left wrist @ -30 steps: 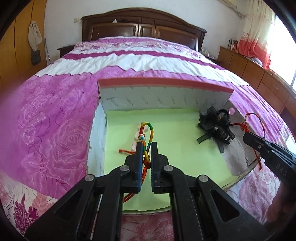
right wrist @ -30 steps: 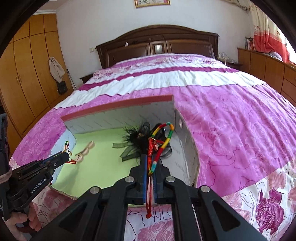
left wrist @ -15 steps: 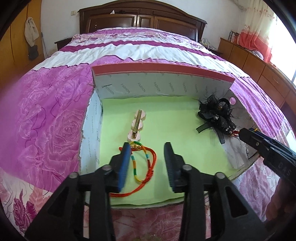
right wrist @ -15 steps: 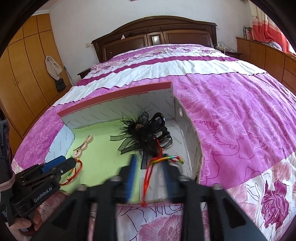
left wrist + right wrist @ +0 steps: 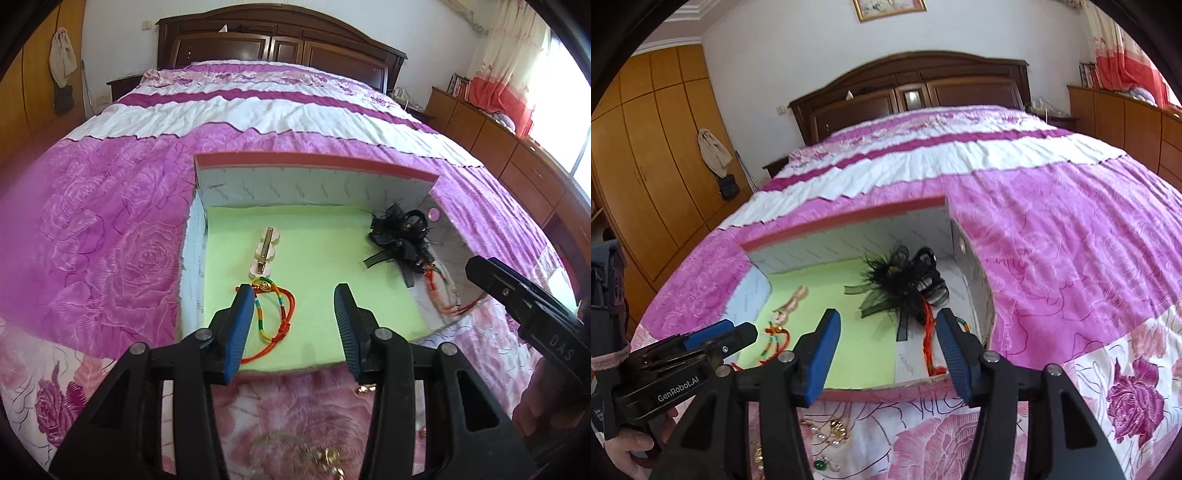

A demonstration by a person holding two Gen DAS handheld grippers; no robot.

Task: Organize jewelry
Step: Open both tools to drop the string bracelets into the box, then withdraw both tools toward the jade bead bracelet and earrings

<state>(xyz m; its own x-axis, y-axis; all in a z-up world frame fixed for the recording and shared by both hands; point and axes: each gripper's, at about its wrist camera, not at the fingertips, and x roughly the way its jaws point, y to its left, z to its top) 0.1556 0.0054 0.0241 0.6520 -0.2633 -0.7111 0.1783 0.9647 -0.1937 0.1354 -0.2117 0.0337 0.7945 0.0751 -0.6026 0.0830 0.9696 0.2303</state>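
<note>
An open box (image 5: 314,181) with a green floor lies on the bed. My left gripper (image 5: 293,295) hangs over its near left part with jaws opening. A multicolour cord bracelet (image 5: 273,310) lies loose on the green floor below, close to the left finger. A pink hair clip (image 5: 266,251) lies just beyond it. My right gripper (image 5: 888,321) is over the box's right end, its jaws also opening. A red cord bracelet (image 5: 929,339) lies free by its right finger. It touches a black feather hair piece (image 5: 897,284).
Loose gold and pearl jewelry (image 5: 831,432) and a green bead (image 5: 822,463) lie on the pink floral bedspread (image 5: 1071,277) in front of the box. A hand (image 5: 624,450) holds the left gripper (image 5: 742,332). A wardrobe stands left, a low dresser right.
Both grippers went from shut on their bracelets to open. The two bracelets now lie in the box. Both grippers drew back and up a little.
</note>
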